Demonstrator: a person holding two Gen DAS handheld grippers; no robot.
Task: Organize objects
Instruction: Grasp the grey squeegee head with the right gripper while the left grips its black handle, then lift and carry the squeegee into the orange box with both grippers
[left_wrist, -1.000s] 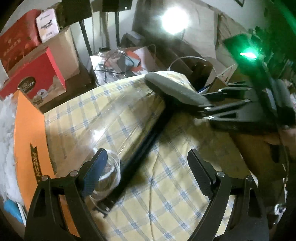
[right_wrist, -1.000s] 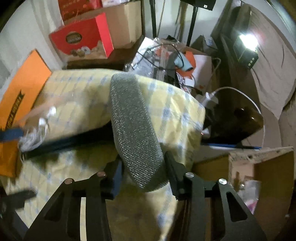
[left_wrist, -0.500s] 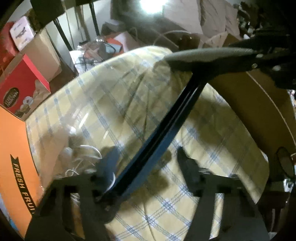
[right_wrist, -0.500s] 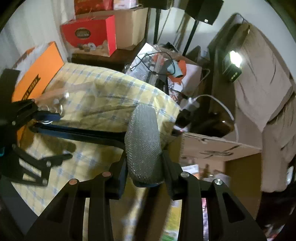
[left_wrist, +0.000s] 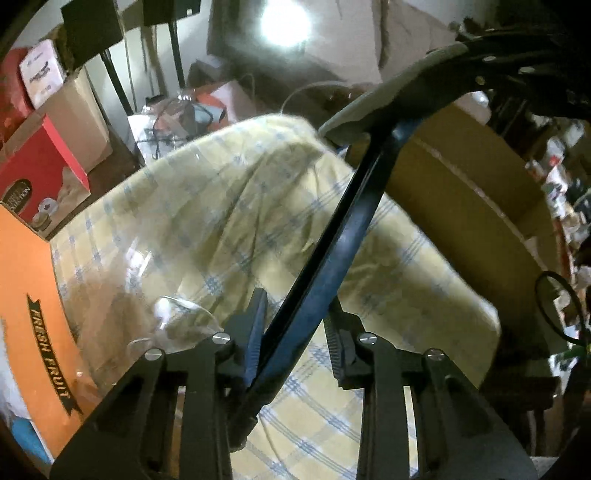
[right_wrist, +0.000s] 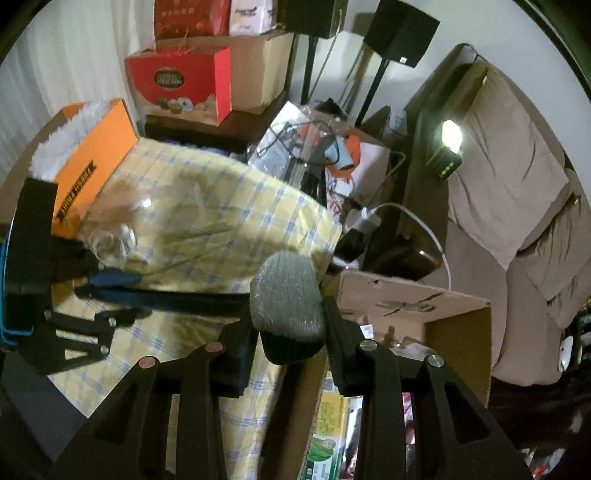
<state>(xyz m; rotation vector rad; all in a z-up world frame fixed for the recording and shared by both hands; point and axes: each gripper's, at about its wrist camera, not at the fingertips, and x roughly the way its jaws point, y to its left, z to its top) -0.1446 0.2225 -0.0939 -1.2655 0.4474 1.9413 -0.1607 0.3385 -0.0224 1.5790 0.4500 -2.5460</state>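
Gripping the dark handle low down, your left gripper is clenched on the mop, while your right gripper is clamped around its grey pad at the far end. The mop hangs above the yellow checked cloth, its handle running toward 1 o'clock in the left view. An orange box lies at 9 o'clock, and a cardboard box sits at 3 o'clock in the right view.

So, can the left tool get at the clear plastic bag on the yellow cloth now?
Probably not: the left tool is shut on the black handle. The clear plastic bag lies uncovered beside it.
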